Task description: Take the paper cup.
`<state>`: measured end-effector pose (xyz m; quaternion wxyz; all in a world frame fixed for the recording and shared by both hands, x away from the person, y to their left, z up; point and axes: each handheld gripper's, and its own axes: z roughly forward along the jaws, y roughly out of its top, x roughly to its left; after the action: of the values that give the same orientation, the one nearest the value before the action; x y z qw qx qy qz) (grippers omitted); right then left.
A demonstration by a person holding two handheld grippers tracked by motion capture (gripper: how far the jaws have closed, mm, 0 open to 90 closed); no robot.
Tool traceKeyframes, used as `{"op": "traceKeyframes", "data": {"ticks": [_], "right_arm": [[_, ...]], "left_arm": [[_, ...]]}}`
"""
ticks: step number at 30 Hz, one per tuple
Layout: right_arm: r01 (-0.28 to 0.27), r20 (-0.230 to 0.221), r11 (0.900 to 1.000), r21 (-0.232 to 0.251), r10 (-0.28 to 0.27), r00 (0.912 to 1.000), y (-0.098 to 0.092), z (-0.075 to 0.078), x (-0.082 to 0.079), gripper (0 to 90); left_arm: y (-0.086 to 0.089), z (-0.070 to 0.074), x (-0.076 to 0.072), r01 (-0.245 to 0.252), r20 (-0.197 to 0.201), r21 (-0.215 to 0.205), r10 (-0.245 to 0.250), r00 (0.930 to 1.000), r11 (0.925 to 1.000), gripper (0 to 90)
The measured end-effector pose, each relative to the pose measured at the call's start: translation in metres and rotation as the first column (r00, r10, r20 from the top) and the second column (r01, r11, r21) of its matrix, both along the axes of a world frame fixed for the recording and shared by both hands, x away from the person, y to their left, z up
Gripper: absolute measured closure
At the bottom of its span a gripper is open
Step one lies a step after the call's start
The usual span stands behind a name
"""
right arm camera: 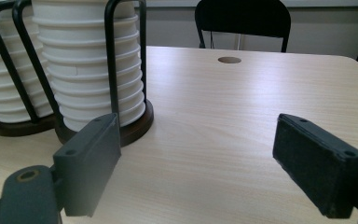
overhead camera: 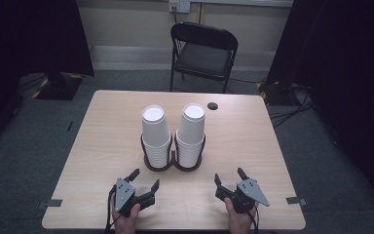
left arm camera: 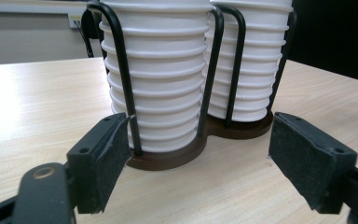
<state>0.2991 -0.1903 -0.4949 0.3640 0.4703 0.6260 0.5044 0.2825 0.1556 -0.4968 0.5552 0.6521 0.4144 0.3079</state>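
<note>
From the high view, a light wooden desk (overhead camera: 253, 146) carries a dark double cup holder (overhead camera: 173, 163) with black wire uprights, standing near the middle and a little toward the person. In it stand two stacks of white paper cups, the left cup stack (overhead camera: 155, 131) and the right cup stack (overhead camera: 191, 129), side by side and nearly touching, each upside down with its flat bottom on top. The left gripper (overhead camera: 144, 179) sits near the front edge of the desk, held by a hand (overhead camera: 126, 217) that comes in from the bottom; its jaws are spread and nothing is between them. The right gripper (overhead camera: 230, 176) lies at the same depth on the other side, likewise released and empty, with a grey three-cornered plate on top. Both are apart from the holder. A small round hole (overhead camera: 213, 106) marks the far part of the desk, and a black folding chair (overhead camera: 203, 51) stands behind it on grey carpet.

In the left gripper view, the two black jaws stand wide apart, low over the desk. Between them, a little farther off, is the holder's brown base (left arm camera: 177, 156) with the ribbed rims of the cups inside the wire loops.

In the right gripper view, the jaws are also spread with bare desk between them. The holder and stacks stand at the left, beyond the left-hand jaw; the hole (right arm camera: 229, 59) and the chair (right arm camera: 242, 18) lie ahead.
</note>
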Motion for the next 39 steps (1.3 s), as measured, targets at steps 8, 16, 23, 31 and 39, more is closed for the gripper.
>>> {"op": "traceKeyframes", "data": {"ticks": [8,16,23,31,39], "right_arm": [[0.014,0.01,1.0,0.004,-0.014,0.9999,0.0,0.0,-0.001,13.9],[0.013,0.003,1.0,-0.004,-0.013,0.9999,0.001,0.0,-0.001,13.8],[0.02,0.003,1.0,-0.017,-0.02,0.9998,0.002,0.0,-0.001,13.8],[0.017,0.01,1.0,-0.026,-0.017,0.9998,0.003,0.0,-0.002,14.0],[0.018,0.006,0.999,-0.026,-0.018,0.9998,0.003,0.0,-0.001,16.5]], "left_arm": [[0.006,0.001,0.002,0.031,-0.028,-0.032,-0.032,0.9991,0.999,19.1],[0.015,0.007,0.005,0.069,-0.046,-0.075,-0.072,0.9964,0.9948,21.5],[0.016,0.009,0.0,0.078,-0.041,-0.08,-0.081,0.9959,0.9937,19.9],[0.011,0.028,0.003,0.081,-0.02,-0.046,-0.082,0.9964,0.9956,21.3],[-0.002,0.049,0.011,0.1,0.012,-0.011,-0.1,0.995,0.995,18.9]]}}
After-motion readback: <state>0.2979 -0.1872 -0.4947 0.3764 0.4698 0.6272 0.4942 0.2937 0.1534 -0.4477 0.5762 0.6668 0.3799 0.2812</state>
